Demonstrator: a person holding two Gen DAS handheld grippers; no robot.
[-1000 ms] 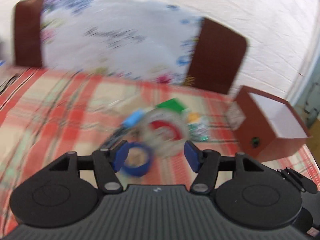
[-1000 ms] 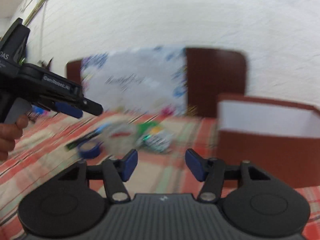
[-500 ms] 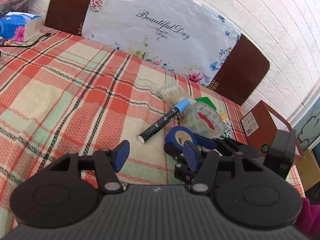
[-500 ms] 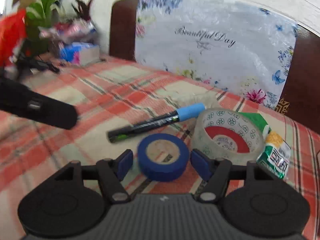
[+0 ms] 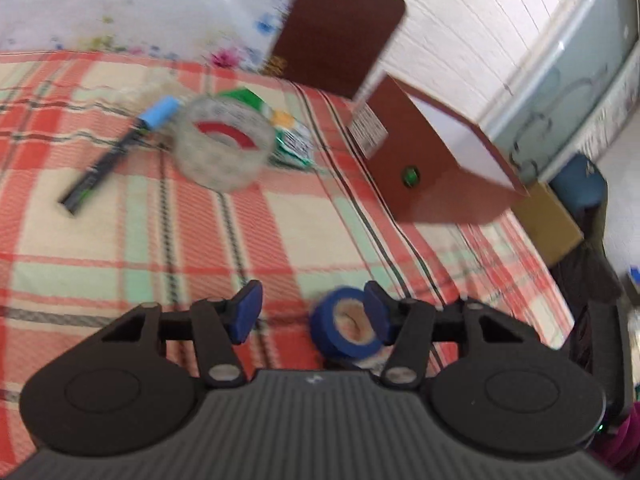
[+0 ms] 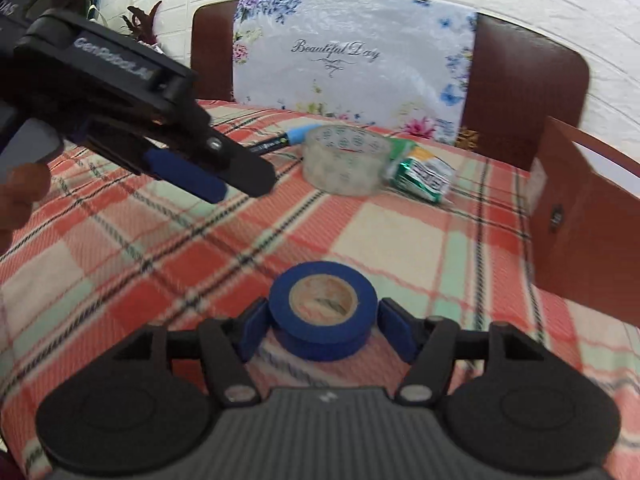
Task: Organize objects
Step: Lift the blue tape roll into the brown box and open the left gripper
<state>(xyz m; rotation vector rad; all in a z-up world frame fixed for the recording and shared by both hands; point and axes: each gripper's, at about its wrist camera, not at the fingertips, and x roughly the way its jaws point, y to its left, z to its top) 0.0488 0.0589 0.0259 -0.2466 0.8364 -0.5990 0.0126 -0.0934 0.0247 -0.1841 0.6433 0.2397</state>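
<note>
The right claw (image 6: 322,330) is shown closed around the blue tape roll (image 6: 322,308), one blue pad at each side of the roll's outer wall; whether the roll is lifted or resting on the plaid-covered worktop (image 6: 224,236) cannot be told. The left claw (image 5: 312,316) is seen wide open and holding nothing. The brown box (image 6: 588,216) stands open to the right, apparently the container to be filled. Near the far edge lie the clear tape roll (image 6: 344,162), a marker (image 6: 280,142) and a green packet (image 6: 420,174). For a sound transfer, the roll should be kept level with pad pressure maintained, carried over the box rim rather than against it, and released only once inside.
</note>
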